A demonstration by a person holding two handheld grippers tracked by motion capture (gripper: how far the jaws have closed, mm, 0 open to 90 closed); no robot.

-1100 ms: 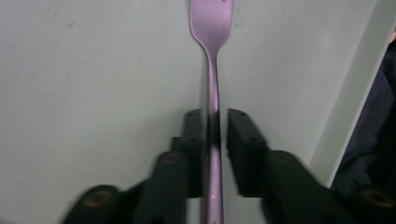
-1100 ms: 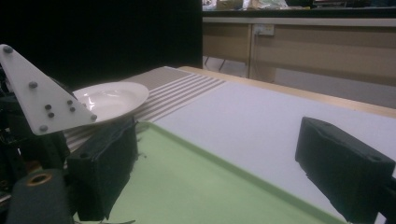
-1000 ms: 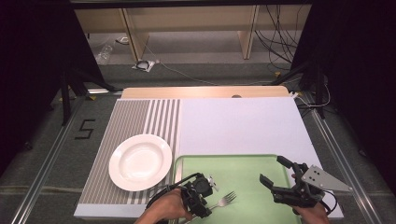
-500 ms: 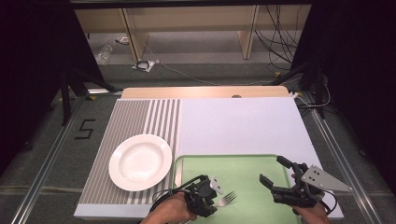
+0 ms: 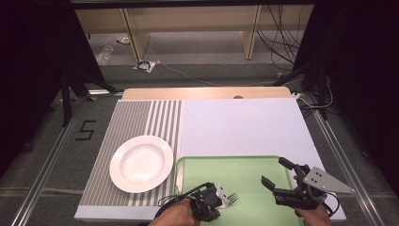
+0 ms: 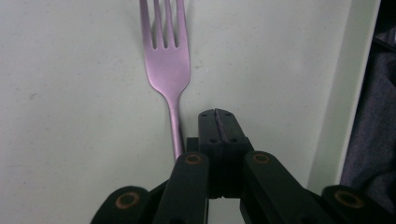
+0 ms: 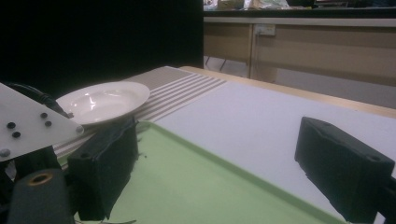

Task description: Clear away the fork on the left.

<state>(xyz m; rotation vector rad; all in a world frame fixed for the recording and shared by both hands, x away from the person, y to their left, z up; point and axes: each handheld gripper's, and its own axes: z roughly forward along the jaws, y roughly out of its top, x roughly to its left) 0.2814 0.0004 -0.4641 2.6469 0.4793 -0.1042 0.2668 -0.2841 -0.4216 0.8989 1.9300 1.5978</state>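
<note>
Green tray [image 5: 244, 165], fork [image 6: 167, 70] handle hidden beneath left gripper [image 6: 218, 122] fingers

High view: fixed above the near edge of the counter [image 5: 244, 127], facing forward and down. Left gripper view: close over the green tray [image 6: 84, 116], looking straight down. Right gripper view: low, near level, facing the plate [image 7: 103, 100]. All share the tray.

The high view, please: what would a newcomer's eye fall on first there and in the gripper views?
The silver fork on the green tray at the table's near edge, its handle beside the left claw, whose jaws have just closed with nothing between them. Next, the white plate left of the tray.
</note>
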